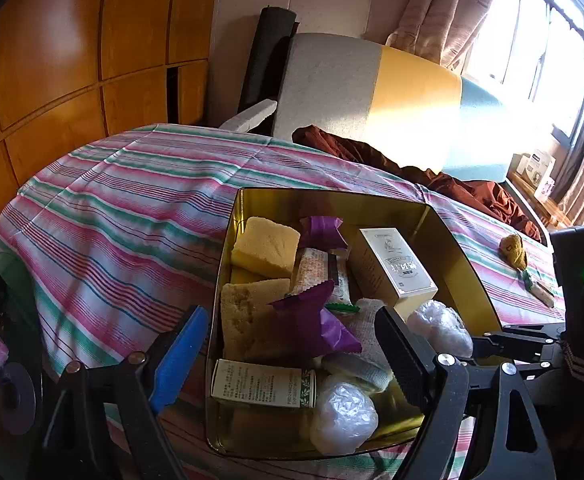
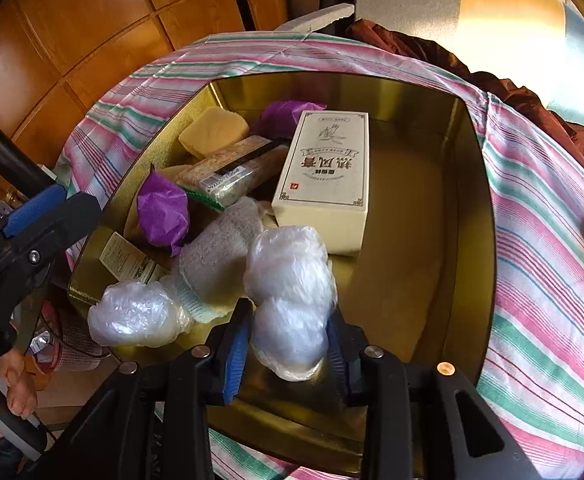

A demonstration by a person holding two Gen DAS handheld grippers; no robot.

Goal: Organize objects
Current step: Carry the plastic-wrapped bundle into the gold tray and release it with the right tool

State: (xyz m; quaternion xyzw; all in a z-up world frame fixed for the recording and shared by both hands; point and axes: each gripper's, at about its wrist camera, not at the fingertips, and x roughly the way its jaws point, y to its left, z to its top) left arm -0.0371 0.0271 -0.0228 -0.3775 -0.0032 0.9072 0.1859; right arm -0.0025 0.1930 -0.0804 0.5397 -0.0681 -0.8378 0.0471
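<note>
Two crinkly plastic-wrapped balls (image 2: 292, 300) sit in glossy rectangular gold tin (image 2: 472, 200).

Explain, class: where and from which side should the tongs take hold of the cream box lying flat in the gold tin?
Grip the cream box across its two long sides, coming from above. It lies flat, label up, its right side facing bare floor of the gold tin; packets crowd its left side, so one finger would probably have to nudge in there.
</note>
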